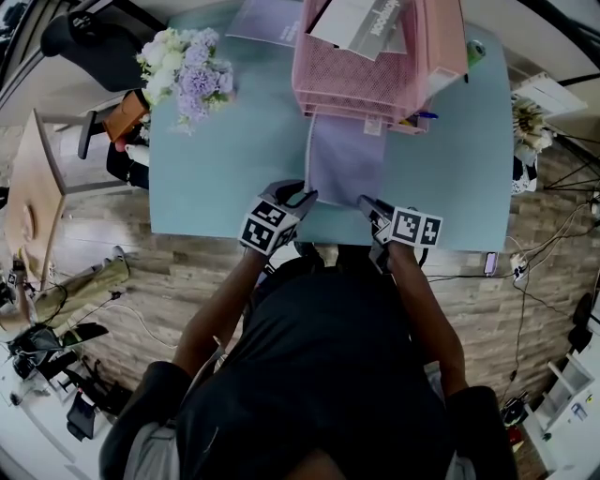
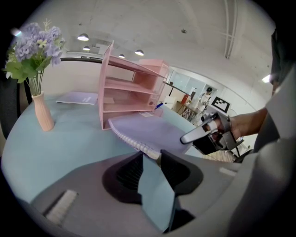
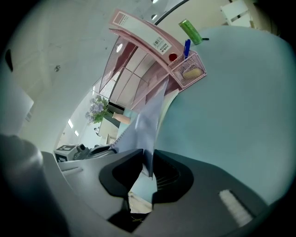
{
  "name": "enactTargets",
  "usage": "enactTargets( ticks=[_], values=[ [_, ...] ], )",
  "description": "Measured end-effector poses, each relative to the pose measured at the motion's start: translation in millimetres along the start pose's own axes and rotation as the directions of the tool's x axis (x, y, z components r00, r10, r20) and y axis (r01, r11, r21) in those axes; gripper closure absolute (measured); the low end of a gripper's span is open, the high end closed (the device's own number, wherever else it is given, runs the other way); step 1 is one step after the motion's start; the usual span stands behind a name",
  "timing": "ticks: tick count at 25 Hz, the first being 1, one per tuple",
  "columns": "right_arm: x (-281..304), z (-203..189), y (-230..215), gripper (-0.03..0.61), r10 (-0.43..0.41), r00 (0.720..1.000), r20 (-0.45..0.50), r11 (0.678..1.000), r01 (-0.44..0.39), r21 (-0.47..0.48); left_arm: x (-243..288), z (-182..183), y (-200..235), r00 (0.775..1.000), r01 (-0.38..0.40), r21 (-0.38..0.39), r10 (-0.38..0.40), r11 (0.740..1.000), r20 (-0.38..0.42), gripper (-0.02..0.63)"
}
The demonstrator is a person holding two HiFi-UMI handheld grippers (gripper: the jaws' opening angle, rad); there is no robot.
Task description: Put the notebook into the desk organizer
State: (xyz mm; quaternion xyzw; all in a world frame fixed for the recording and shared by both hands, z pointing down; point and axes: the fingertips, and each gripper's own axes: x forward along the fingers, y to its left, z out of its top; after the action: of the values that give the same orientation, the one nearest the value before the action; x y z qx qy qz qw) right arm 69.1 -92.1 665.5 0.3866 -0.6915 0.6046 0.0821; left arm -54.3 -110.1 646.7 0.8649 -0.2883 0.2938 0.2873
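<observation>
A lilac spiral notebook is held flat above the light blue table, its far edge at the foot of the pink mesh desk organizer. My left gripper is shut on the notebook's near left corner, at the spiral binding. My right gripper is shut on the near right corner; the notebook runs edge-on from its jaws toward the organizer. In the left gripper view the notebook points at the organizer's lowest shelf.
A vase of lilac flowers stands at the table's far left. A second lilac notebook lies behind it. White papers sit on top of the organizer, pens in its side basket. A chair stands left of the table.
</observation>
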Motion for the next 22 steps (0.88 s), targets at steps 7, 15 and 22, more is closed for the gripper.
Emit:
enactTargets(
  ticks=[7,15,22],
  values=[
    [8,9,-6,0.517,-0.005,1.000,-0.019,1.000,0.005,0.019,10,2,9,1.000,0.000,-0.024,0.000,1.000,-0.010,0.439],
    [17,23,-14,0.518,-0.011,1.000,-0.025,0.999,0.013,0.052,25,0,25,1.000,-0.007,-0.029,0.007,1.000,-0.020,0.439],
    [24,36,-25,0.520,-0.005,1.000,-0.021,0.994,0.007,0.108,39,8,35,1.000,-0.012,-0.054,0.011,0.998,-0.028,0.438]
  ],
)
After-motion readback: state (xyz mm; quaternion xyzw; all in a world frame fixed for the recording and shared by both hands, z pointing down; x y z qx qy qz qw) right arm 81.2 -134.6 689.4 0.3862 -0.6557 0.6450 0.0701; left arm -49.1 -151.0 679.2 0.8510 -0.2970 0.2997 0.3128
